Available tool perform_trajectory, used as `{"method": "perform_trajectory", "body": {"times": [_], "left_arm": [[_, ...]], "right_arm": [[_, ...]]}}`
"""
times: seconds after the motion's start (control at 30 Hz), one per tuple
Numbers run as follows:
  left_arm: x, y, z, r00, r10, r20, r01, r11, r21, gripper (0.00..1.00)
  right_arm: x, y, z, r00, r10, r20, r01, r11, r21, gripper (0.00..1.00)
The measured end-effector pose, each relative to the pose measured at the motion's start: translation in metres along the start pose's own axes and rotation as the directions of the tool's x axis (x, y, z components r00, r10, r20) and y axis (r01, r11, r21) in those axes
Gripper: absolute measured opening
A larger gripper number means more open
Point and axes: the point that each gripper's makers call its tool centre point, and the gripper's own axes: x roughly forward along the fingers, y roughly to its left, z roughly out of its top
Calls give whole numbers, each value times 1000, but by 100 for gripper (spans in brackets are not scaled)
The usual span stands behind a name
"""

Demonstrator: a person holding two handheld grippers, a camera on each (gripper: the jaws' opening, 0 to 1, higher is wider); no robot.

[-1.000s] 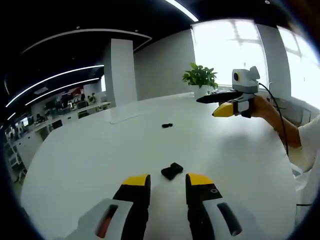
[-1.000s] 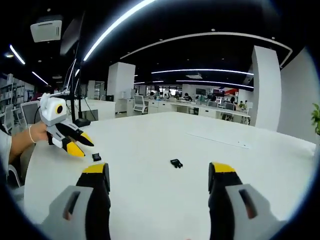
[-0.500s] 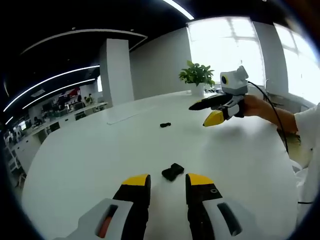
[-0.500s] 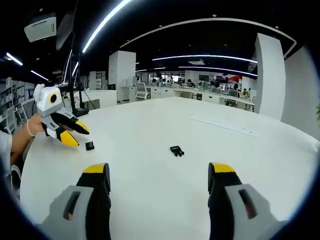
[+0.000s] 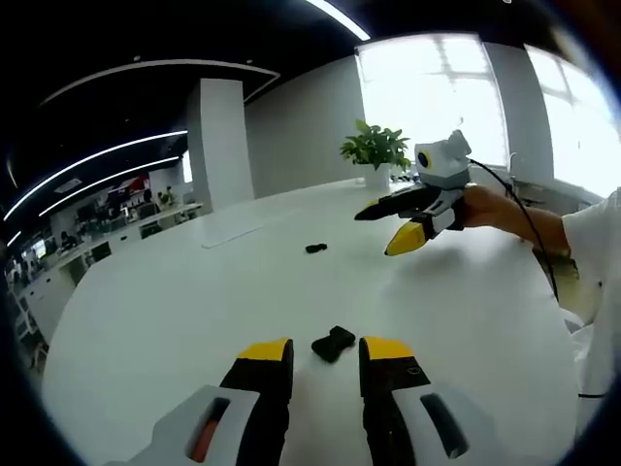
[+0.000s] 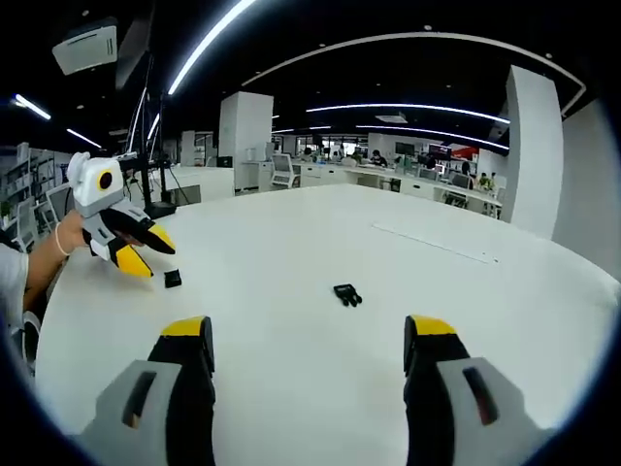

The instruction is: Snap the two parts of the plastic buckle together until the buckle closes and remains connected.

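Two small black buckle parts lie apart on the white table (image 5: 175,311). One buckle part (image 5: 333,343) rests just ahead of my left gripper (image 5: 326,351), whose yellow-tipped jaws stand open with a narrow gap and hold nothing. The other buckle part (image 5: 316,249) lies farther off, to the left of my right gripper (image 5: 376,231), which hovers open above the table in a person's hand. In the right gripper view the second part (image 6: 347,294) lies ahead of my wide-open right gripper (image 6: 309,330). The first part (image 6: 173,279) sits just below the left gripper (image 6: 153,257).
A potted plant (image 5: 374,150) stands at the table's far edge by bright windows. A white pillar (image 5: 218,136) rises behind the table. A person's sleeve and forearm (image 5: 543,228) reach in from the right. Office desks with people (image 6: 388,180) fill the background.
The right gripper has come leftward and nearer to the far buckle part. The left gripper has held its place by the near part. Neither part has moved.
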Motion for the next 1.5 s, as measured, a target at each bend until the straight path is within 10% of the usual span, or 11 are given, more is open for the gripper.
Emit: {"method": "perform_trajectory", "body": {"times": [1.5], "left_arm": [[7,11,8,999,-21,28,22,999,-38,26]], "right_arm": [[34,-25,3,999,46,3,-46,998,48,81]]}}
